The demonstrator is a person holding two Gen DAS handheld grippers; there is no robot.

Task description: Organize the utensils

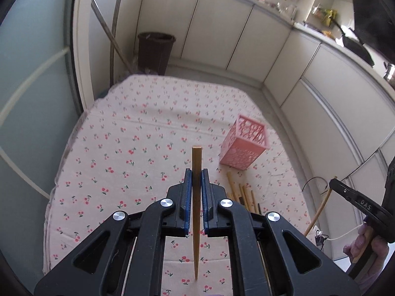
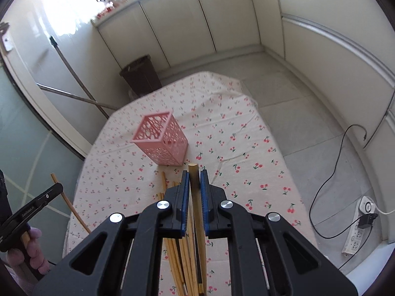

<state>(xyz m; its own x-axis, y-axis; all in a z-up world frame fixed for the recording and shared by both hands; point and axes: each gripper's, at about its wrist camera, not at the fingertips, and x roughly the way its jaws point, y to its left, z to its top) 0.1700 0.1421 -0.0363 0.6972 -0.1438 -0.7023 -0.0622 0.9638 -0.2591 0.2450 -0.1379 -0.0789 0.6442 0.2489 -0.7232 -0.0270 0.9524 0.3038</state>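
Room: a kitchen corner with pale cabinets (image 1: 217, 24) along two walls, a grey tiled floor and bright window light at the top of both views.
Surface: a table (image 1: 138, 128) under a cloth printed with cherries.
Left chopstick: one wooden chopstick (image 1: 196, 197) runs lengthwise between the blue pads, blunt end sticking out ahead, thin tip hanging below over the cloth.
Left gripper: the left gripper (image 1: 196, 175) is clenched on that chopstick and held above the table.
Right chopstick: a second chopstick (image 2: 194, 175) sits the same way in the other tool, blunt end forward.
Right gripper: the right gripper (image 2: 195, 176) is clamped tight on it, also lifted clear of the cloth.
Pile: more chopsticks (image 2: 182, 254) lie loose on the cloth below the right gripper, fanned out, their far ends near the holder.
Holder: a pink lattice holder (image 2: 161, 139) stands upright on the cloth just beyond the pile; nothing lies between it and the grippers.
Hands: a hand (image 2: 32, 246) grips each tool's handle at the frame edge.
Bin: a dark bin (image 1: 156, 51) stands on the floor past the table's far end.
Poles: two metal poles (image 2: 74, 79) lean against the wall beside the bin.
Floor: a black cable (image 2: 330, 172) trails to a white power strip (image 2: 358, 229) right of the table.
Counter: a dark pan (image 1: 355, 46) and small clutter, too blurred to name.
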